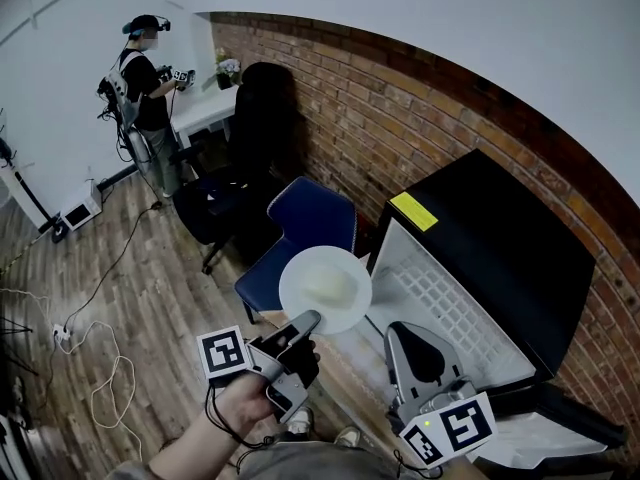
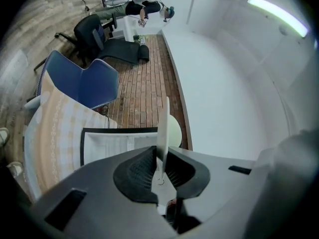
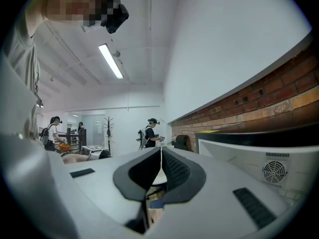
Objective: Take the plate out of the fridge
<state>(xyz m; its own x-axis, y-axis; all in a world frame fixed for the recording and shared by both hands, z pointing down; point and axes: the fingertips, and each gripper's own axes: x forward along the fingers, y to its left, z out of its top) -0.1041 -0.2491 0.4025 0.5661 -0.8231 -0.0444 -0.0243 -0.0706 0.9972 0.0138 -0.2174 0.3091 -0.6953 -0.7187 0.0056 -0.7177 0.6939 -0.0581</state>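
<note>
The left tool (image 1: 306, 322) pinches the rim of a round white plate (image 1: 325, 288). In the left gripper view its ribbed black pads (image 2: 144, 169) press on either face of the thin, smooth edge, which stands upright between them. The plate is shallow and glossy, and a pale rounded lump lies at its middle; what that lump is cannot be told. The plate is outside the fridge (image 1: 505, 253), held in the air just beside the open front and above the seat edge of a blue chair (image 1: 312, 220).

The right tool (image 1: 398, 330) is pressed together with nothing in it; in the right gripper view the two dark ribbed pads meet along one thin line. Its grey, smooth shell tapers toward the tip, and the cube with square black-and-white markers (image 1: 450, 430) sits at its rear. It hangs close to the open front of the fridge, to the right of the plate.

The fridge is a small black box with a yellow rectangular sticker (image 1: 413, 211) on top. Its open front shows a white plastic lining (image 1: 445, 303) with a fine grid pattern. Behind it runs a rough red brick wall (image 1: 400, 118), and the floor (image 1: 130, 288) is of wooden planks.
</note>
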